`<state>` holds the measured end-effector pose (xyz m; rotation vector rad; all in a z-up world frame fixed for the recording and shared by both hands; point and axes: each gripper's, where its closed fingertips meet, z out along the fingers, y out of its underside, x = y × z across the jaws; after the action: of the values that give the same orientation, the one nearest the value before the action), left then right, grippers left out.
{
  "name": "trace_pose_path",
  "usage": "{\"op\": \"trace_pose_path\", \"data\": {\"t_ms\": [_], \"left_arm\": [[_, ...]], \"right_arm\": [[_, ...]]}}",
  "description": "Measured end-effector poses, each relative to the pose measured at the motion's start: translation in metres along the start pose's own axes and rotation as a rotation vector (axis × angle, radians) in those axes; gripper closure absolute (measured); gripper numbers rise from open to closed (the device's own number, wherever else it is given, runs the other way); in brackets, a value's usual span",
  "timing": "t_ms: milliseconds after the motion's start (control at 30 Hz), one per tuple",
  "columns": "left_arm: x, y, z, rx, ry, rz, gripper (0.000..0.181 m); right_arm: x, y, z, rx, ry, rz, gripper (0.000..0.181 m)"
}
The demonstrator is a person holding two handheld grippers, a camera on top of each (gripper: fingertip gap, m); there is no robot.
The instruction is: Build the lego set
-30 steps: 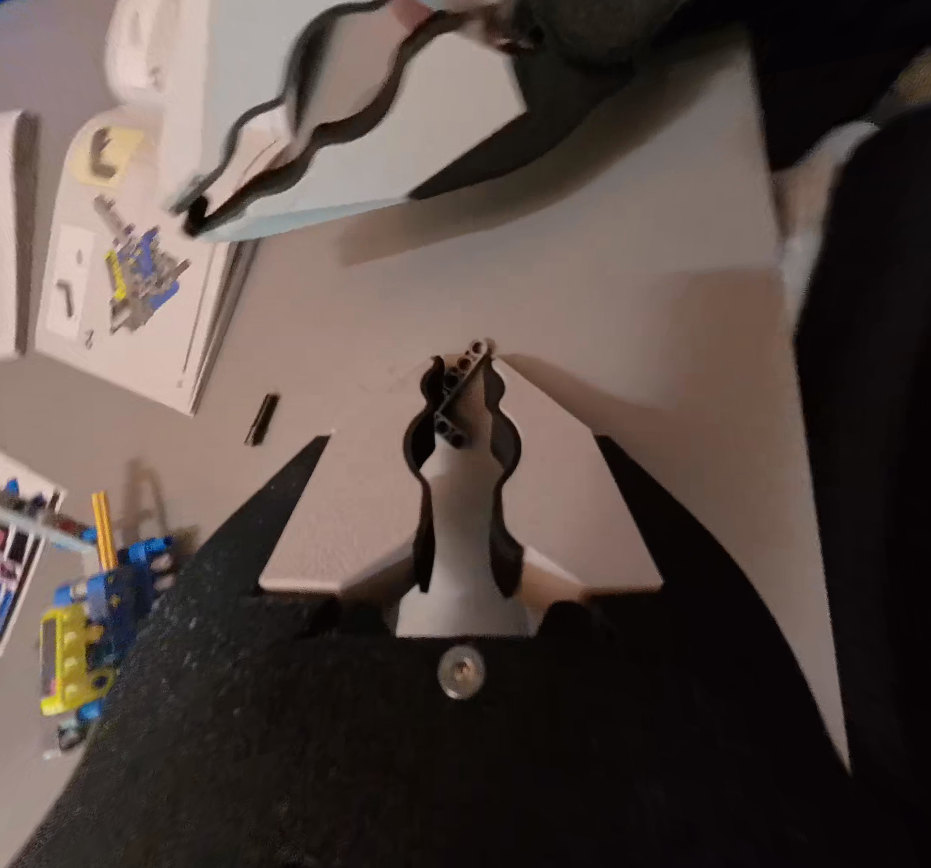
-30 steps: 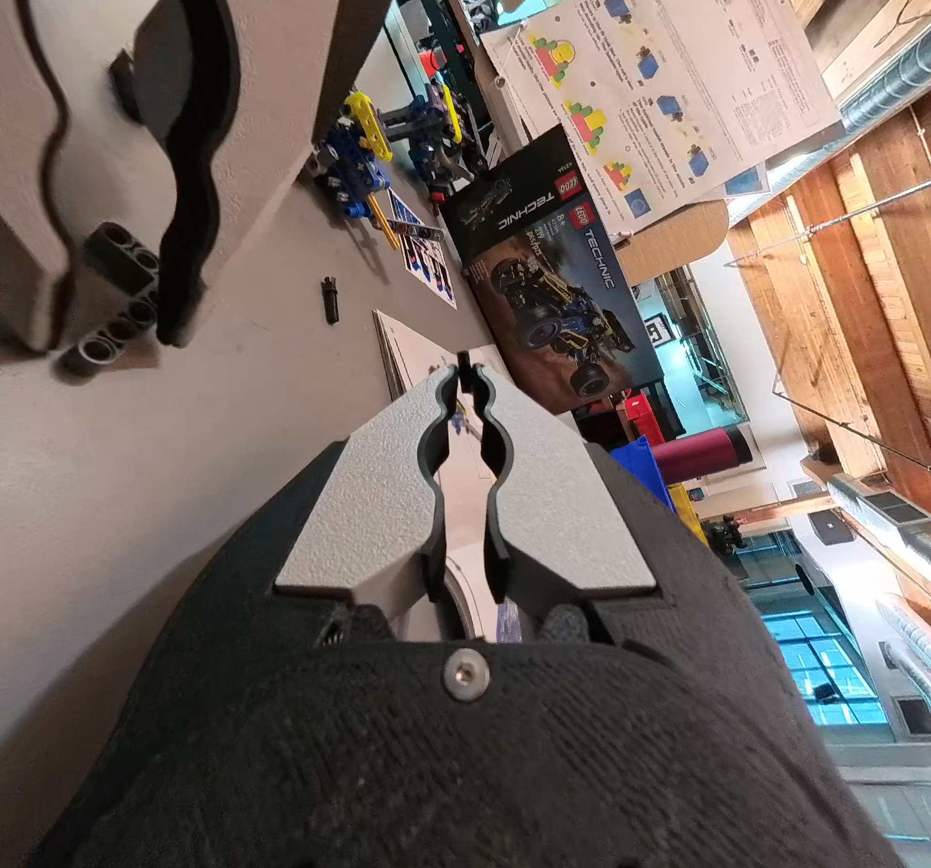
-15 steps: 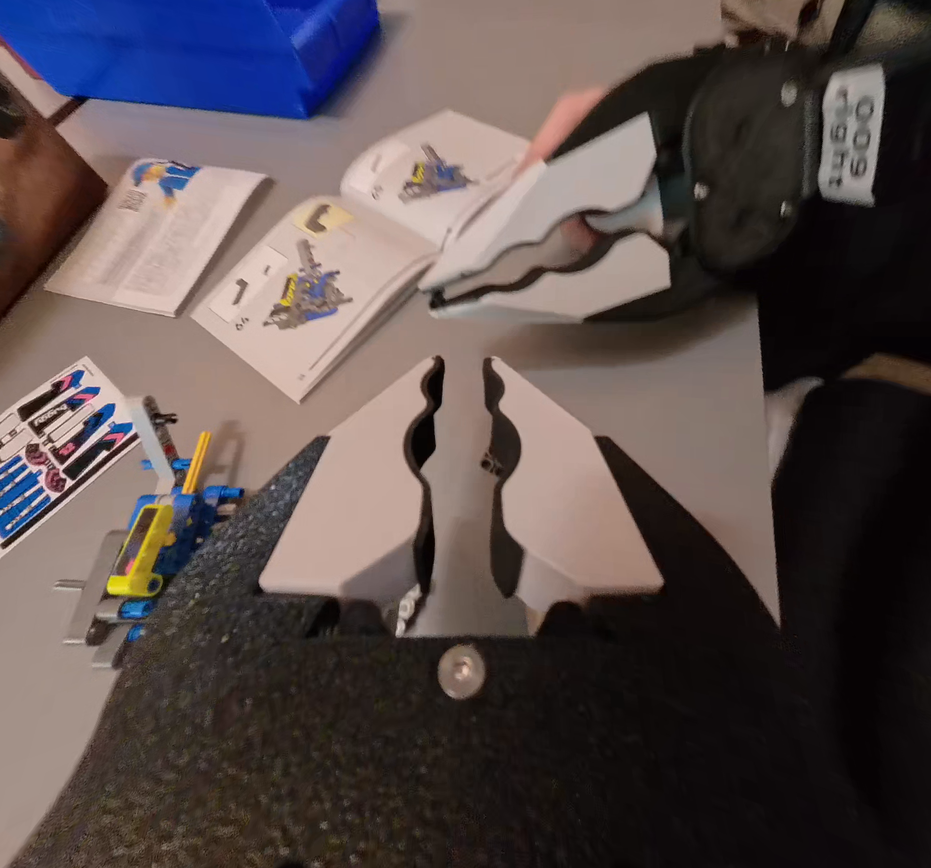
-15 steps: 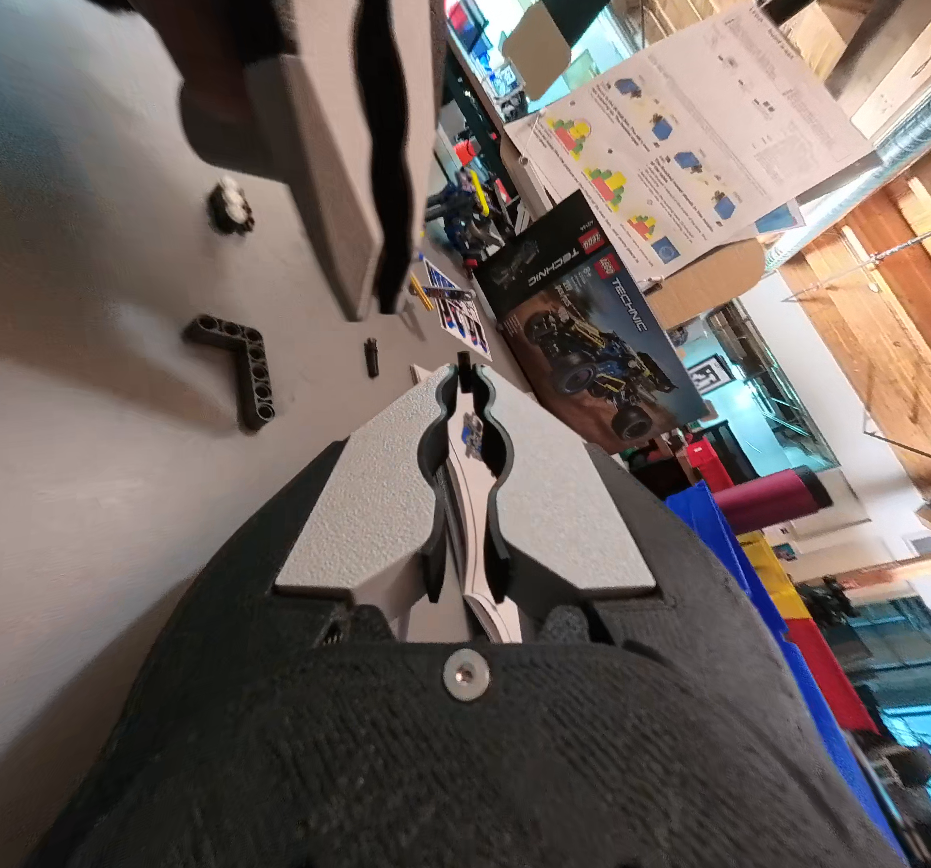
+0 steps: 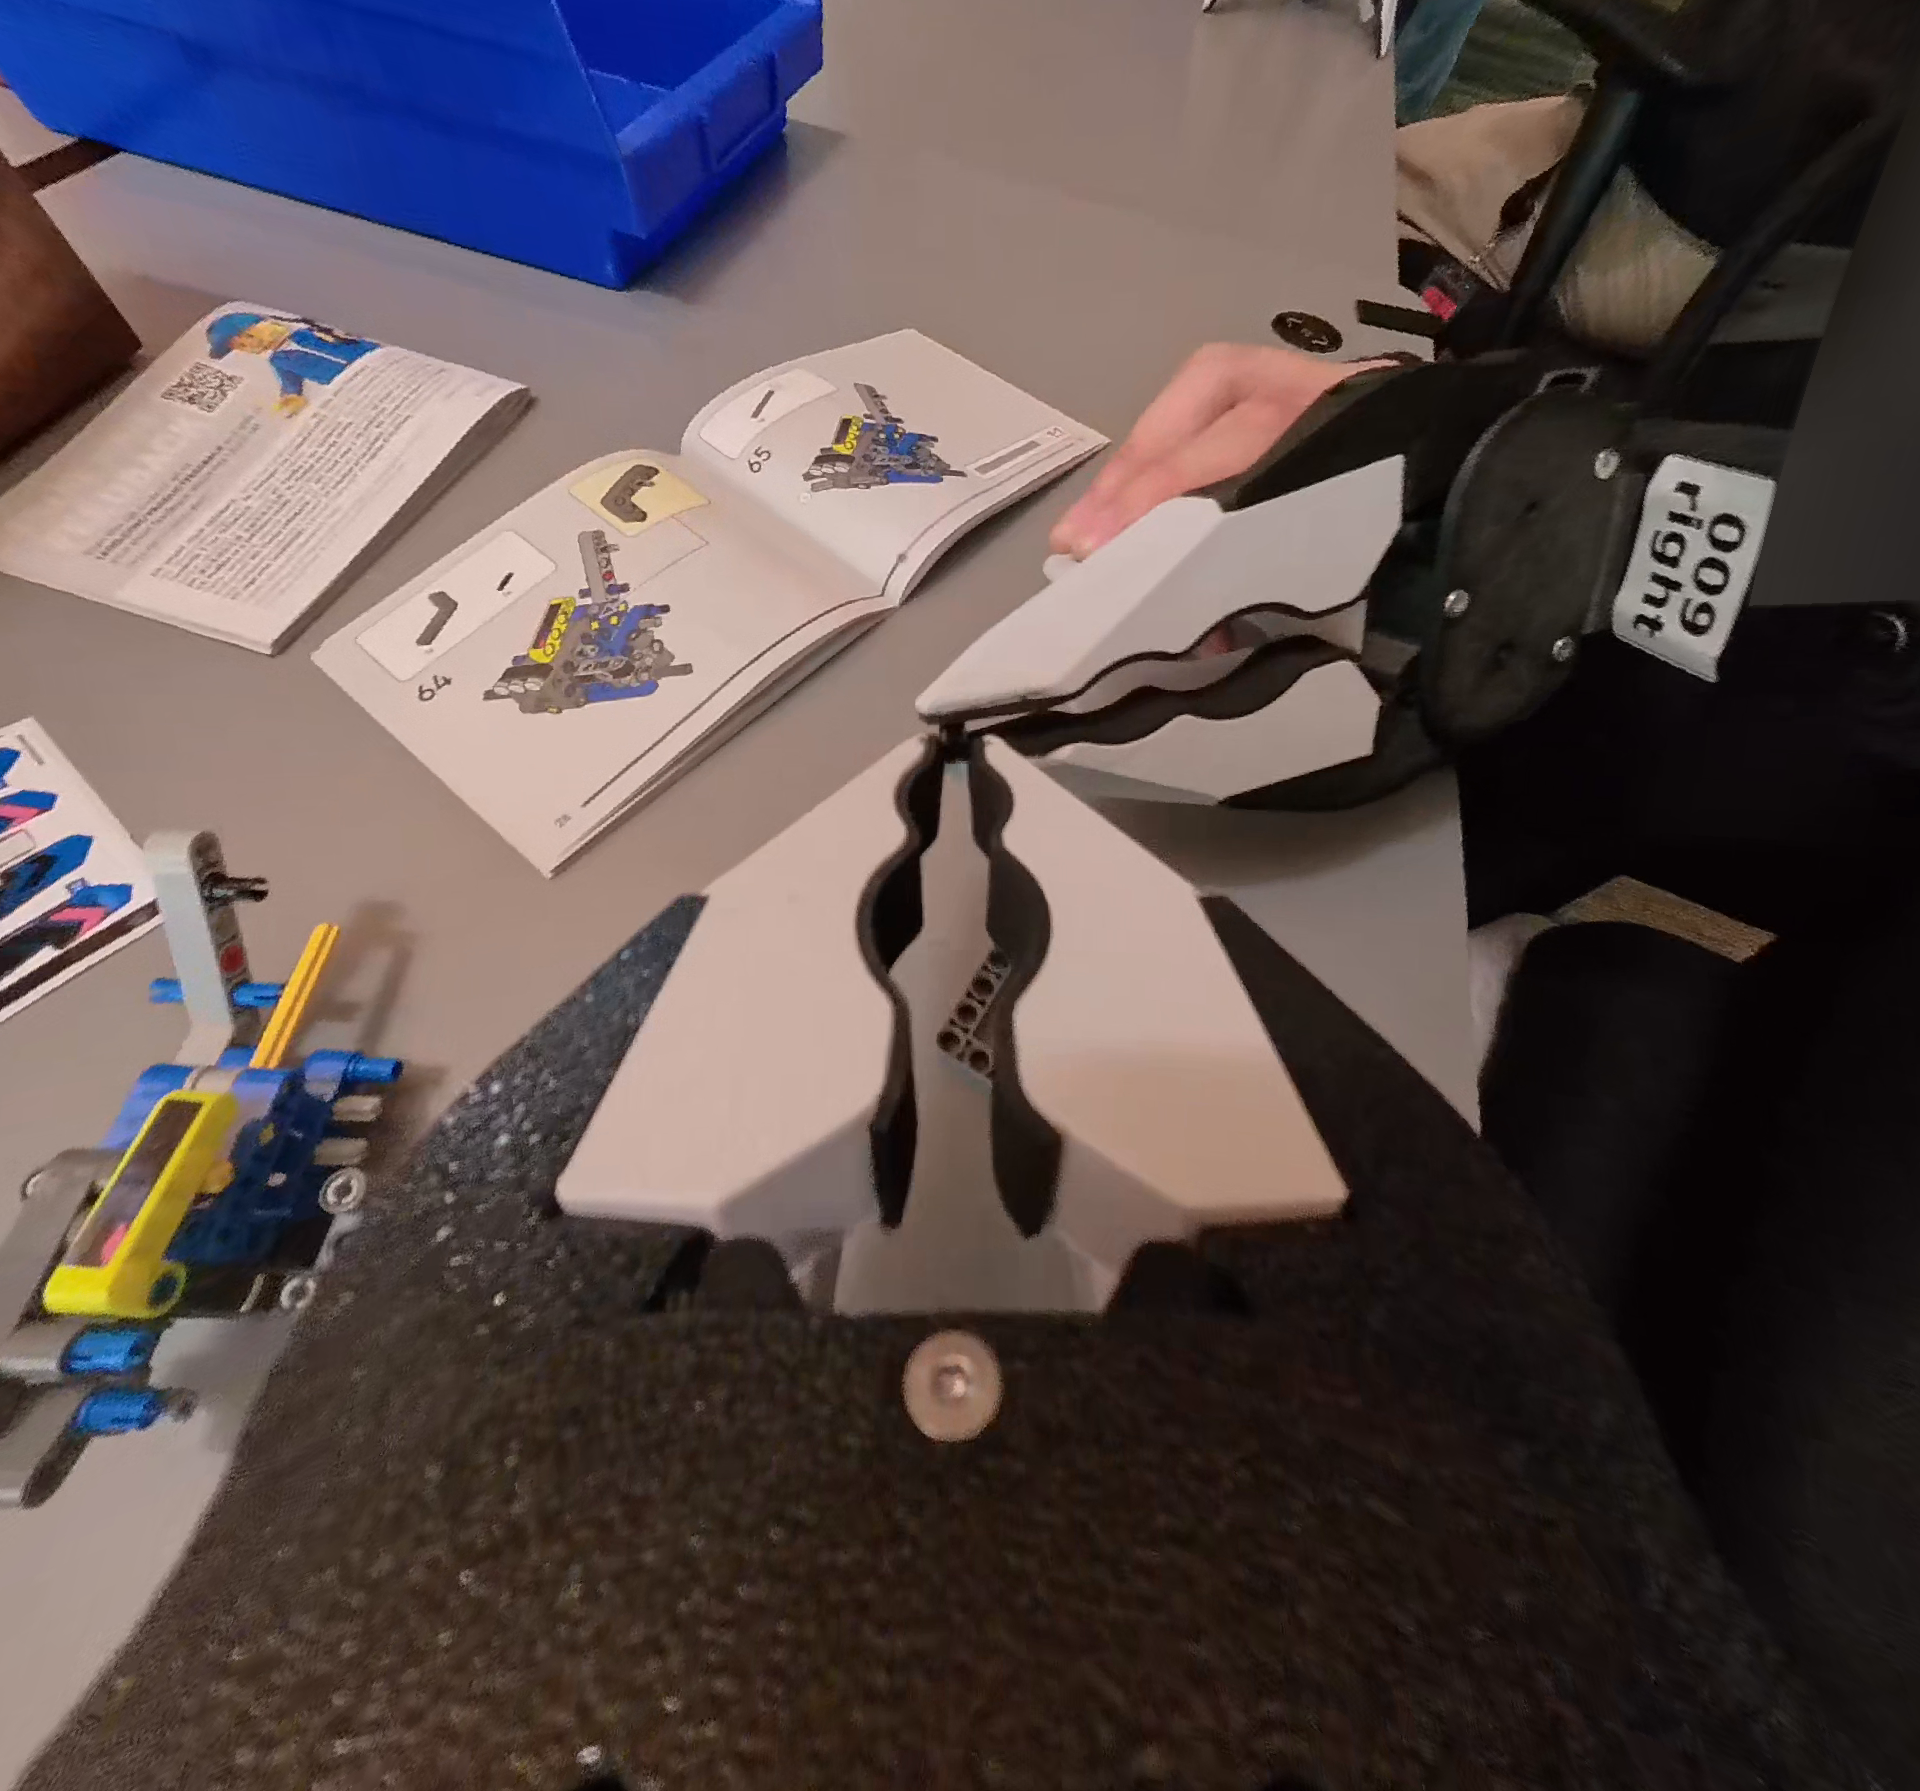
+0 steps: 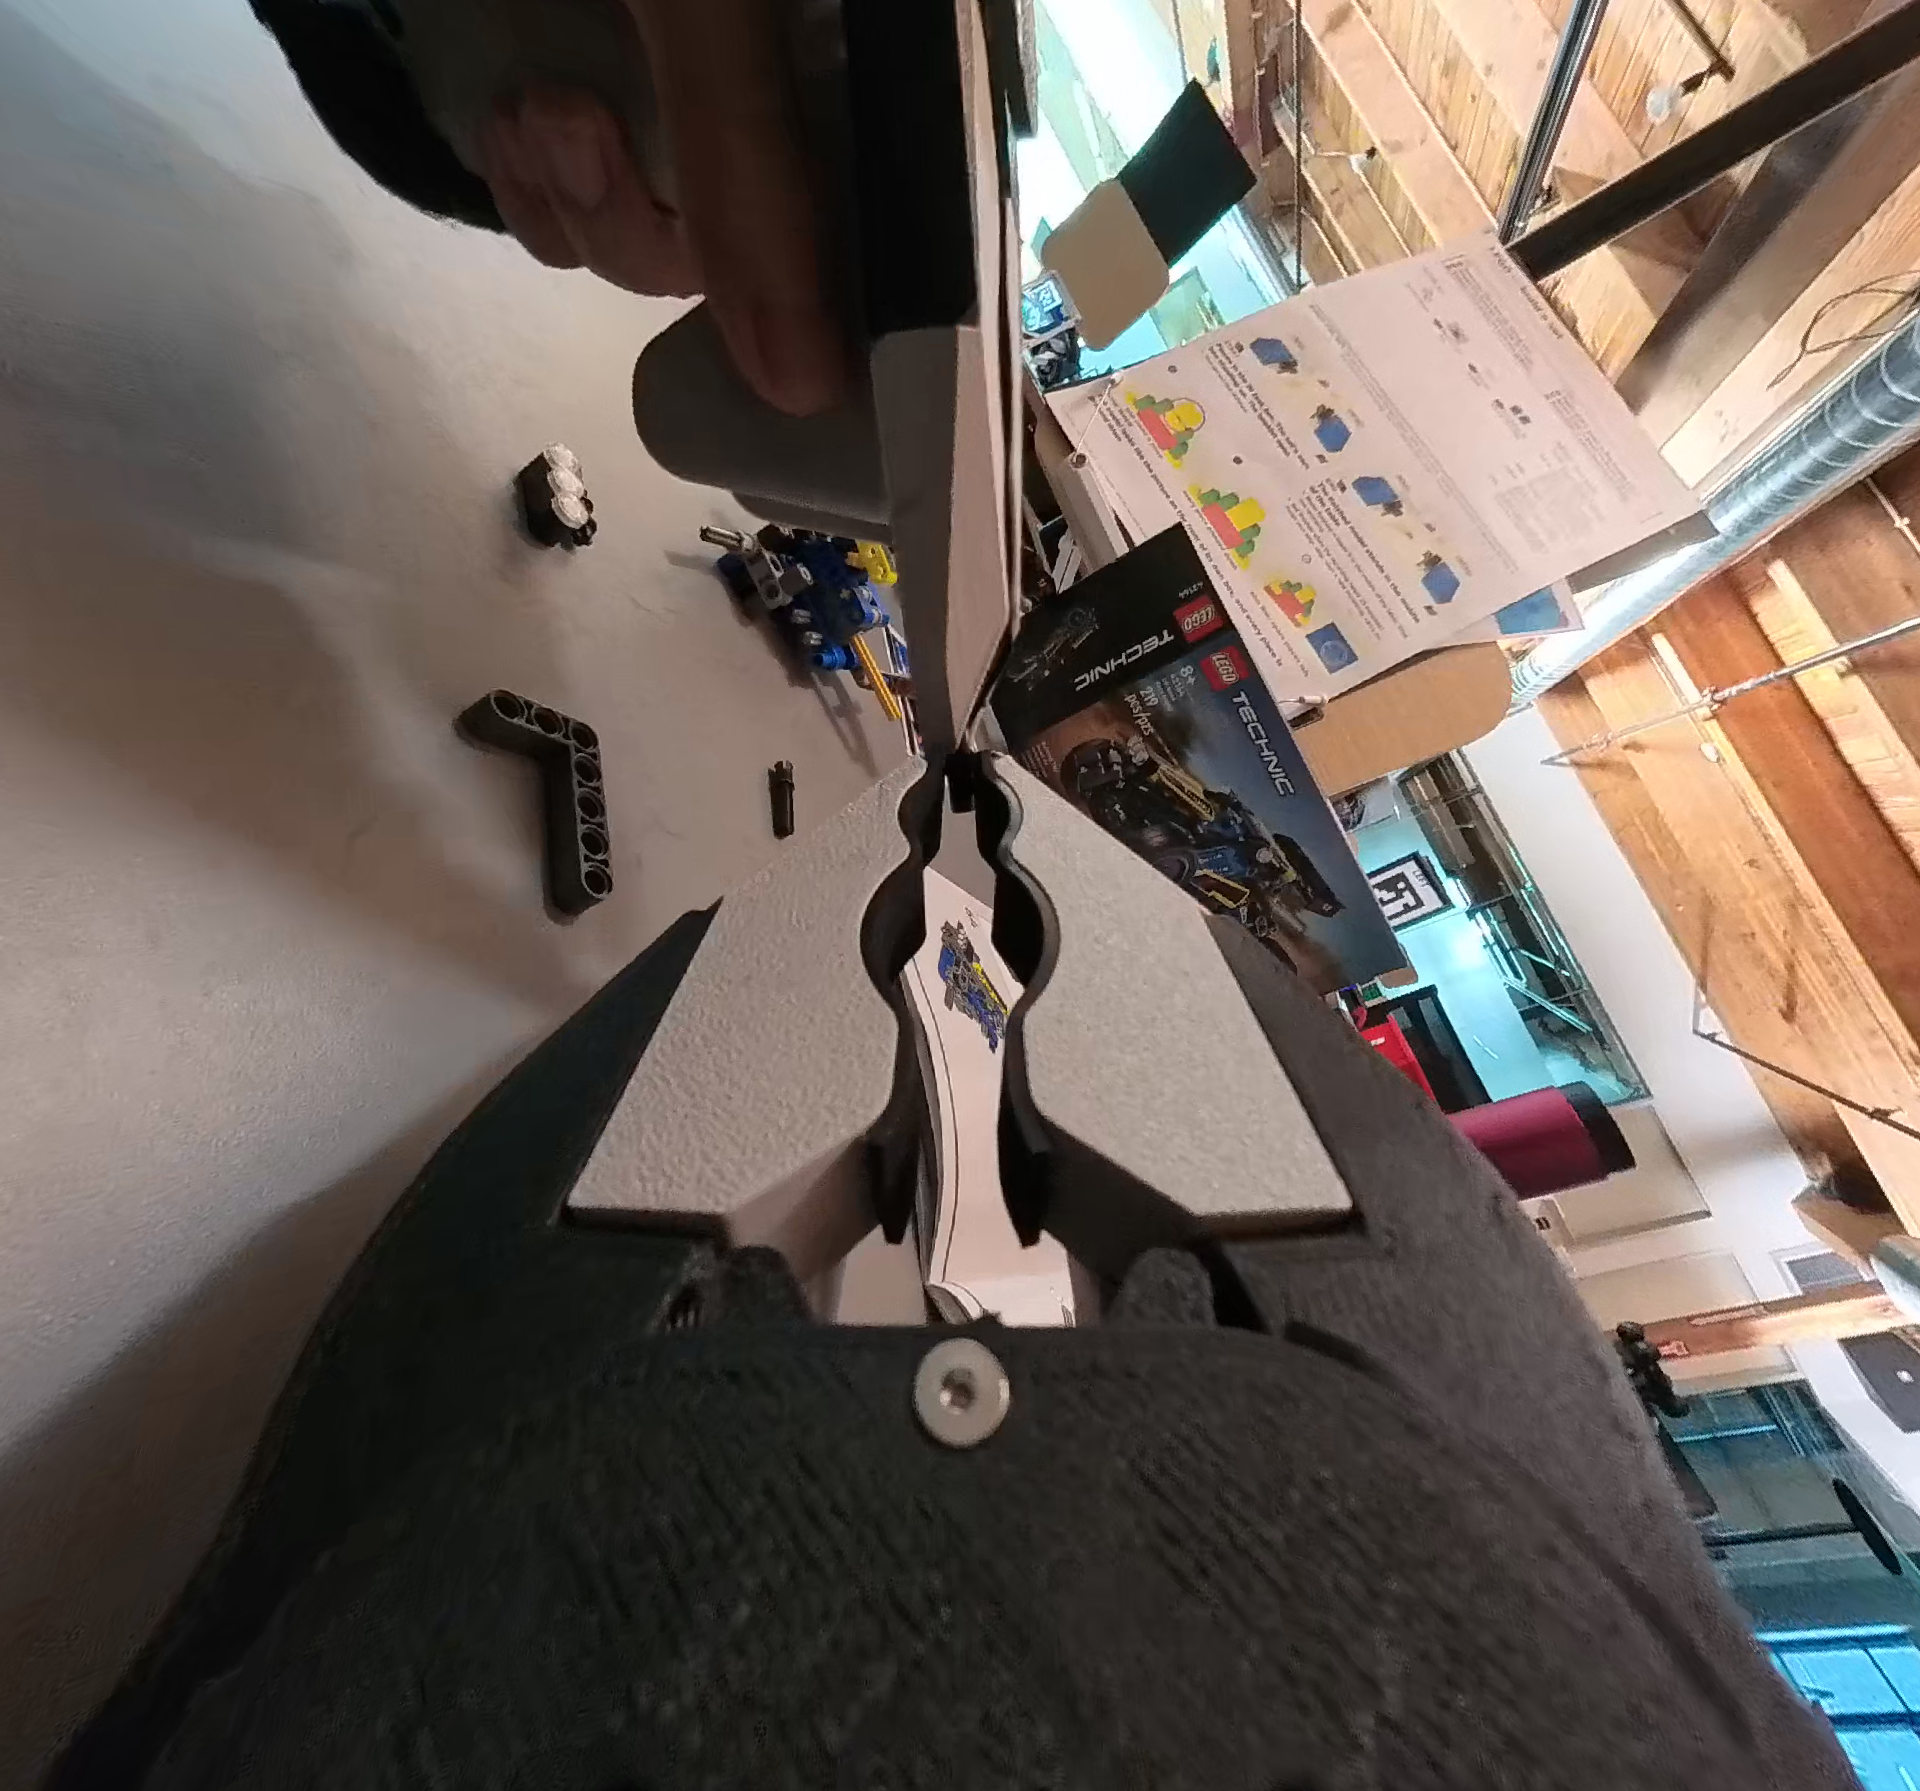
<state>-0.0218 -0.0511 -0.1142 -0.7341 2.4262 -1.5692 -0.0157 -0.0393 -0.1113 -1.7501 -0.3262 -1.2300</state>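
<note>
Since 0.5 s ago: left gripper (image 5: 951,770) has swung across to the right gripper (image 5: 940,715); tips now meet. L-beam (image 5: 975,1009), in the left claw 1 s ago, now lies on the table (image 5: 1039,214).

Left wrist view: own claw narrow, tips flanking sth small and dark at the right claw's tip. Pinching or not, can't tell. Beam shows thru the finger gap, below and nearer. Open booklet (image 5: 644,619) far left, part-built model (image 5: 197,1149) near left, blue bin (image 5: 416,58) beyond.

Right wrist view: own claw clamped on a short black pin (image 6: 958,794), axis pointing fwd along the fingers. Left claw comes in edge-on, tip to tip. Judgement: handover or regrip, turning on that alignment. Spare pin (image 6: 781,796) just left on the table. Room: set box (image 6: 1195,785), timber ceiling.
</note>
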Motion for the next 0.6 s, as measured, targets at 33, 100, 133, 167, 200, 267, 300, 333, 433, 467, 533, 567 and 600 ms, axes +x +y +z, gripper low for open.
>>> {"op": "trace_pose_path", "data": {"t_ms": [33, 100, 133, 167, 200, 267, 300, 333, 433, 467, 533, 567, 600], "left_arm": [[0.0001, 0.0001, 0.0003, 0.002, -0.002, 0.005, 0.179], [-0.0006, 0.0011, 0.0002, -0.002, -0.007, 0.034, 0.180], [-0.0008, 0.0011, -0.0001, -0.004, -0.006, 0.040, 0.179], [-0.0009, 0.0017, -0.0007, -0.011, 0.000, 0.038, 0.180], [-0.0018, 0.0025, -0.0015, -0.021, 0.002, 0.036, 0.179], [-0.0024, 0.0018, -0.0039, -0.021, 0.012, 0.038, 0.180], [-0.0020, 0.0014, -0.0049, -0.020, 0.020, 0.038, 0.180], [-0.0018, 0.0020, -0.0052, -0.027, 0.024, 0.039, 0.179], [-0.0025, 0.0035, -0.0042, -0.041, 0.022, 0.045, 0.180], [-0.0027, 0.0039, -0.0039, -0.045, 0.021, 0.046, 0.179], [-0.0035, 0.0044, -0.0033, -0.051, 0.019, 0.046, 0.180], [-0.0035, 0.0040, -0.0031, -0.051, 0.021, 0.041, 0.180], [-0.0035, 0.0040, -0.0033, -0.053, 0.021, 0.043, 0.180]], "right_arm": [[0.0000, 0.0002, 0.0001, -0.002, 0.001, -0.004, 0.177], [-0.0003, 0.0007, 0.0000, -0.004, 0.001, -0.008, 0.177], [-0.0007, 0.0006, 0.0003, -0.003, 0.000, -0.009, 0.177], [-0.0004, 0.0004, 0.0005, -0.002, 0.005, -0.011, 0.177], [-0.0010, 0.0001, 0.0006, 0.000, 0.004, -0.013, 0.177], [-0.0016, 0.0007, 0.0009, -0.005, 0.004, -0.022, 0.177], [-0.0012, 0.0011, 0.0008, -0.009, 0.010, -0.032, 0.178], [-0.0018, 0.0003, 0.0008, -0.006, 0.008, -0.035, 0.179], [-0.0037, 0.0014, 0.0014, -0.013, -0.007, -0.032, 0.178], [-0.0039, 0.0017, 0.0015, -0.013, -0.010, -0.029, 0.178], [-0.0048, 0.0026, 0.0020, -0.012, -0.014, -0.023, 0.178], [-0.0046, 0.0030, 0.0022, -0.017, -0.011, -0.031, 0.178], [-0.0040, 0.0031, 0.0022, -0.022, -0.003, -0.044, 0.178]]}}
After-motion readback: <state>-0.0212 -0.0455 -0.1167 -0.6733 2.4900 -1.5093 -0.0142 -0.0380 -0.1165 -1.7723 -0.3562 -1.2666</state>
